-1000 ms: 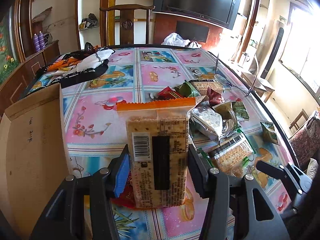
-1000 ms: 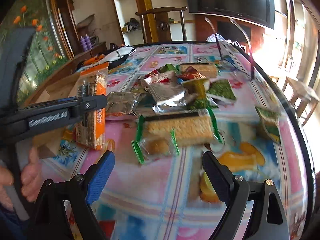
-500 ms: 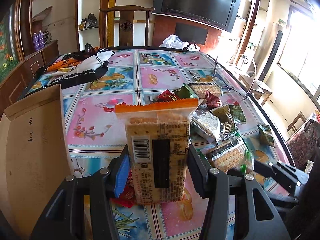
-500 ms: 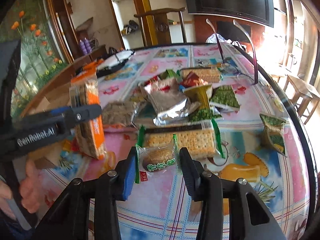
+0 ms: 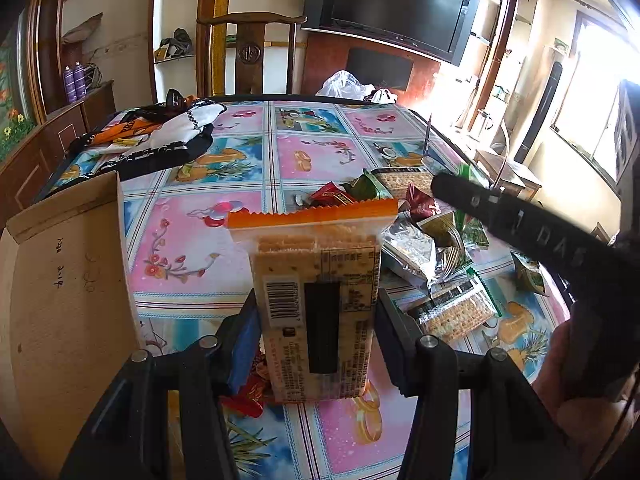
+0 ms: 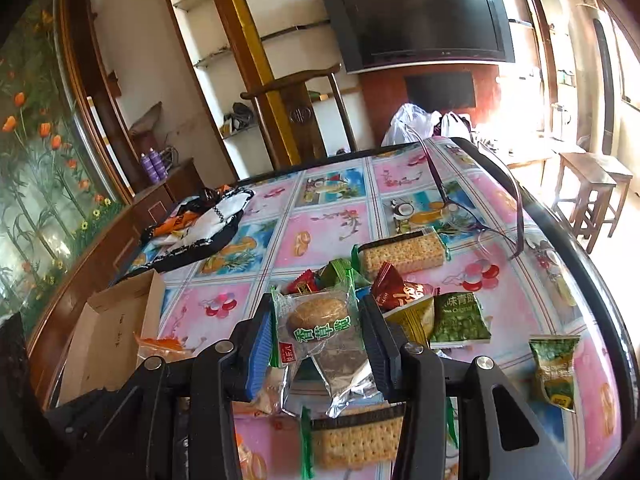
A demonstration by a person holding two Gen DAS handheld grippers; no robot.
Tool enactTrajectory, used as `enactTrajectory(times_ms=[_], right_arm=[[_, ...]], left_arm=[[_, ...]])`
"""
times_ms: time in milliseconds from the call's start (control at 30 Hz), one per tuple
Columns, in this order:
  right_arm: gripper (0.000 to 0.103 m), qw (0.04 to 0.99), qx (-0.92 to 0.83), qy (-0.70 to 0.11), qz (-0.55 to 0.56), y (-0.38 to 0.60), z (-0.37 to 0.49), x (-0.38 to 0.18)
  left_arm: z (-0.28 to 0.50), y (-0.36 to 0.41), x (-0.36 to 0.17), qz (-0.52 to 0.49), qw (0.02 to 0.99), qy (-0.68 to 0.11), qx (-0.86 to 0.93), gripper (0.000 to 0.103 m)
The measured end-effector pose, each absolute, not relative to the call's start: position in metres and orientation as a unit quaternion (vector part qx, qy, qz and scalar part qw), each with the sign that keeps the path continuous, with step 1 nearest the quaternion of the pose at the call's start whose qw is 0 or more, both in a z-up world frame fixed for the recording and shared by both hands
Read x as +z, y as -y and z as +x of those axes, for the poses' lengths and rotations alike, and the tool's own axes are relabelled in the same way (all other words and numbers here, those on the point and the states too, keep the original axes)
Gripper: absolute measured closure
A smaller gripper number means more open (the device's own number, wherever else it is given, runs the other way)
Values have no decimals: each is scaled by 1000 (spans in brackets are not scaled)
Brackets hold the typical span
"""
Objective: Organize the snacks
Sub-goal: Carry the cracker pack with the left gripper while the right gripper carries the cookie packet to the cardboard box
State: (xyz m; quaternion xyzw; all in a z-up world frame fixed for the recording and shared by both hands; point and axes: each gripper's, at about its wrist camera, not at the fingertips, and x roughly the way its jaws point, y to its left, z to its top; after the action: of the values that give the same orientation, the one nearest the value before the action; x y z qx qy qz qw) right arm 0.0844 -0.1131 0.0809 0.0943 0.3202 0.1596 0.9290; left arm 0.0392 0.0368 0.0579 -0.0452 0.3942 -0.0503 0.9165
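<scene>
Black hand-held gripper, blue pads, silver screws.

My left gripper points down toward the table, its jaws clamped on the sides of an upright cracker pack held above it. My right gripper has just closed its jaws on a small round-cake packet and holds it clear of the table. My right hand wraps that gripper's handle at the table's near right side.

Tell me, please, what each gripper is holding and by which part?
Left gripper: orange-topped clear cracker packet, gripped at its lower side edges. Right gripper: small clear green-lettered cake packet, by its sides.
</scene>
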Motion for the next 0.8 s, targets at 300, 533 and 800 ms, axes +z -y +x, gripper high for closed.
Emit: enactTrajectory(times_ms=[300,533,800], right_arm=[[58,924,159,-330,110,132,87,70],[58,925,163,-326,109,133,84,73],[58,922,165,-332,112,134,84,71]], left_arm=[[45,-18,41,-10,909,-413,-51,51],[50,-15,30,-5,903,-427,-47,51],[44,-5,24,39,901,-430,-42,50]])
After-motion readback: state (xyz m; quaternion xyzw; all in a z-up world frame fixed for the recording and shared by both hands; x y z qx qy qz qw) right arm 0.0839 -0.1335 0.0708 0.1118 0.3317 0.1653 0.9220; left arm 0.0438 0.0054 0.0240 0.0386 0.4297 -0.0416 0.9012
